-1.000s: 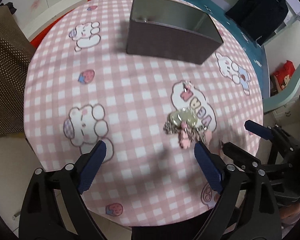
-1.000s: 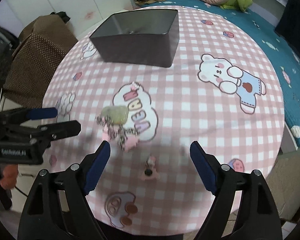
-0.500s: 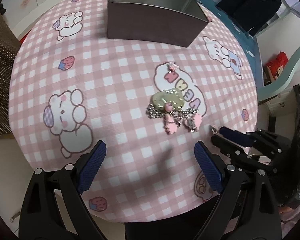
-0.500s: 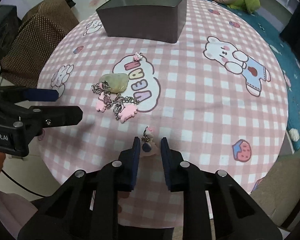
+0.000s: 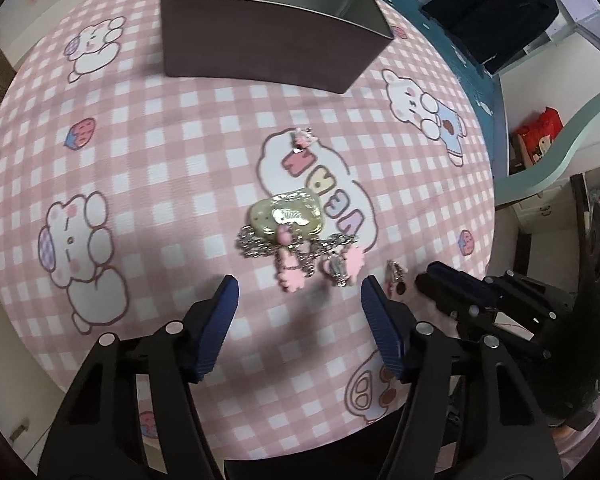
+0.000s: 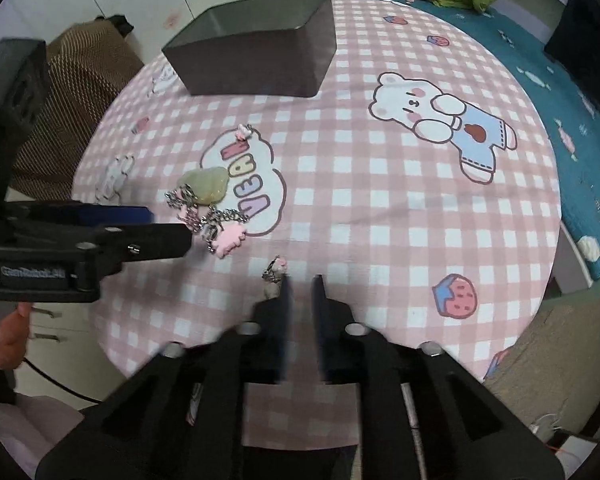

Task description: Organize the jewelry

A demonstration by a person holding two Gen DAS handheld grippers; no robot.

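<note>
A pale green pendant [image 5: 286, 216] [image 6: 206, 184] with a silver chain and pink charms lies mid-table on the pink checked cloth [image 5: 172, 184]. My left gripper [image 5: 300, 300] [image 6: 164, 226] hovers just short of the pink charms. Its jaws are closing and nothing is between them. A small pink earring [image 6: 274, 274] [image 5: 394, 276] lies against the outer side of the left finger of my right gripper [image 6: 302, 284] [image 5: 426, 276]. The right jaws are opening from a narrow gap that shows only cloth. Another small earring [image 5: 304, 138] [image 6: 244, 132] lies farther back. A dark open box [image 5: 268, 40] [image 6: 256, 60] stands at the far side.
The round table's front edge runs just under both grippers. A brown dotted chair [image 6: 80, 92] stands to the left. A teal bed [image 6: 560, 80] with clothes lies behind and to the right. A person's fingers [image 6: 8, 340] hold the left gripper.
The right jaws shut around the small earring, then parted slightly, leaving it beside the left finger. The left gripper came closer to the pendant cluster and its jaws narrowed.
</note>
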